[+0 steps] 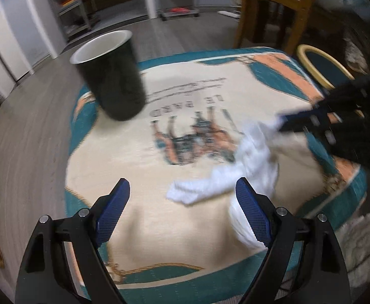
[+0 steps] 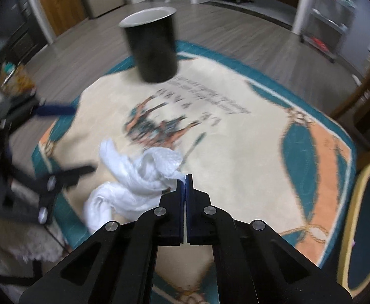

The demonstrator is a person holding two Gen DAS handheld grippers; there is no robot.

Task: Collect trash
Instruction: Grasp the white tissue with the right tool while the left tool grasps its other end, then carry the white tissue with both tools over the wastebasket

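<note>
A: Nearest the right wrist camera, the right gripper [image 2: 186, 177] has its jaws together, clamped on a thin corner of the crumpled white paper towel [image 2: 134, 177]. The rest of the wad trails away to the left of the jaws.

B: The left wrist view shows that pinch only as a blurred dark shape at the right. Up close, the left gripper [image 1: 183, 190] has its jaws wide apart and grips nothing; the towel [image 1: 235, 167] lies just past its right finger.

A: Both sit over a desk under a cream cloth [image 2: 235, 152] with a teal border and a printed horse scene. The towel lies near the cloth's near edge.

B: A black bin [image 1: 113, 76] with a pale inside stands towards the far edge. Its inside is hidden from here.

A: Only the left view shows the wooden chair [image 1: 273, 5]. Beyond the desk are grey plank floor [image 2: 223, 25] and shelving.
</note>
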